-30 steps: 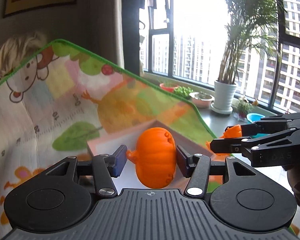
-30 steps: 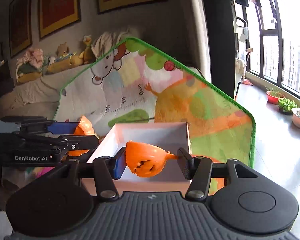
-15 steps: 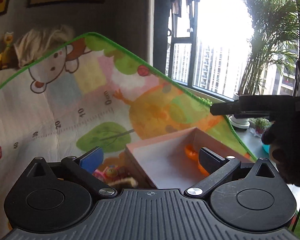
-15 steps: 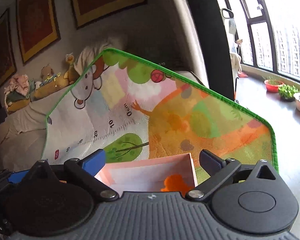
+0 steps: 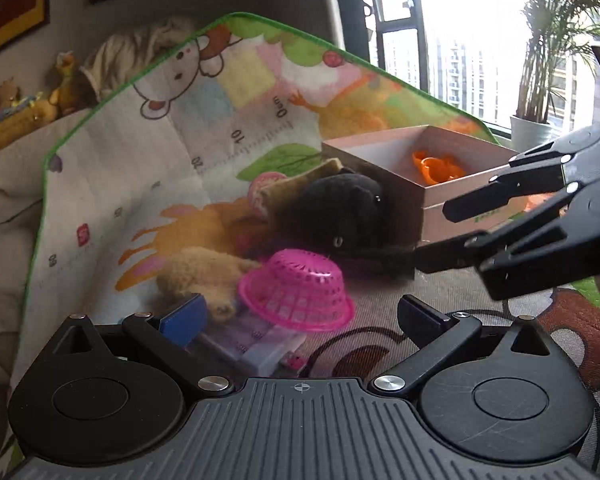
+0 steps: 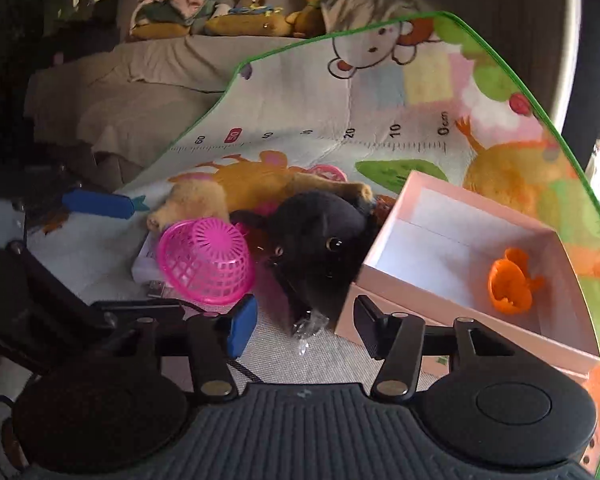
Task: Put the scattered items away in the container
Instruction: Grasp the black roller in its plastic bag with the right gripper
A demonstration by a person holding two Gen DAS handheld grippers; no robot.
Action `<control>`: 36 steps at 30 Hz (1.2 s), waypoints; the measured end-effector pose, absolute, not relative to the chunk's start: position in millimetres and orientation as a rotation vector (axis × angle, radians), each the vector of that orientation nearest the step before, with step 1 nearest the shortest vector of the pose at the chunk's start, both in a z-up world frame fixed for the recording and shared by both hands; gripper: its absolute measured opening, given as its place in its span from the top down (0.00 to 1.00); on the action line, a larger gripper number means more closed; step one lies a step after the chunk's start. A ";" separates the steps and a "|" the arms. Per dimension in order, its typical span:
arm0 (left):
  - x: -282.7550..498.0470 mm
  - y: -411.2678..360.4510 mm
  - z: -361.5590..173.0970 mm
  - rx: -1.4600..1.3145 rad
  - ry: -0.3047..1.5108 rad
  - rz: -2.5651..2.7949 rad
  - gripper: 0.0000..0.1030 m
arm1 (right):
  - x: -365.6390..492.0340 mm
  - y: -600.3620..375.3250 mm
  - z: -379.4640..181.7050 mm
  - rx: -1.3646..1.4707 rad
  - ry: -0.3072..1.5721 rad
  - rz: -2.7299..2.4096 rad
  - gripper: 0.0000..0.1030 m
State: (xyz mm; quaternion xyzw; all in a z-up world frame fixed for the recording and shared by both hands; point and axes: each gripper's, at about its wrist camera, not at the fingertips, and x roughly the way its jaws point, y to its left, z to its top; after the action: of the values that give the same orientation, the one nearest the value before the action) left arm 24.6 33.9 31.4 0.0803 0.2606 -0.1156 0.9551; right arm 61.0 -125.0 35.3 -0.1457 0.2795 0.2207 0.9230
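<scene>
Green-edged mat (image 6: 400,128) ruler reads 0cm–60; left gripper (image 5: 300,316) wide apart, right gripper (image 6: 304,324) closing, empty.

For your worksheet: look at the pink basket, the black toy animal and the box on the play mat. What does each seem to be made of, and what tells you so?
Pink basket: likely moulded plastic, glossy, with an open lattice of ribs.
Black toy animal: plush fabric, matt and fuzzy, with shiny bead-like eyes.
Pink box: probably cardboard, with thin straight walls, a smooth matt finish and sharp folded corners.
</scene>
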 end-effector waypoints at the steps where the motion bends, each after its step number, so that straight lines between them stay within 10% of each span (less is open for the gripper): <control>1: 24.8 39.3 32.4 0.143 0.538 -0.220 0.00 | 59.4 -116.5 31.9 -0.333 0.554 0.455 0.48; 16: 19.0 65.2 34.5 0.034 0.566 -0.204 0.00 | 80.2 -86.3 12.5 -0.493 0.584 0.449 0.84; 25: 27.9 40.3 38.3 0.074 0.546 -0.277 0.00 | -11.8 -127.4 25.0 -0.552 0.659 0.498 0.87; 31: 30.3 12.6 38.2 0.096 0.549 -0.338 0.00 | -26.5 -177.6 21.9 -0.559 0.622 0.224 0.35; 36: 27.6 -1.0 35.0 0.150 0.545 -0.320 0.00 | -23.0 -215.9 25.1 -0.233 0.719 0.244 0.23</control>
State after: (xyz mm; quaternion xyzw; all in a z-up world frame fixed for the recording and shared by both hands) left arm 27.6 -1.0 35.0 0.0737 0.2678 -0.1572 0.9477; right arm -23.0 -215.9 25.1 -0.1134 0.3503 0.1191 0.9221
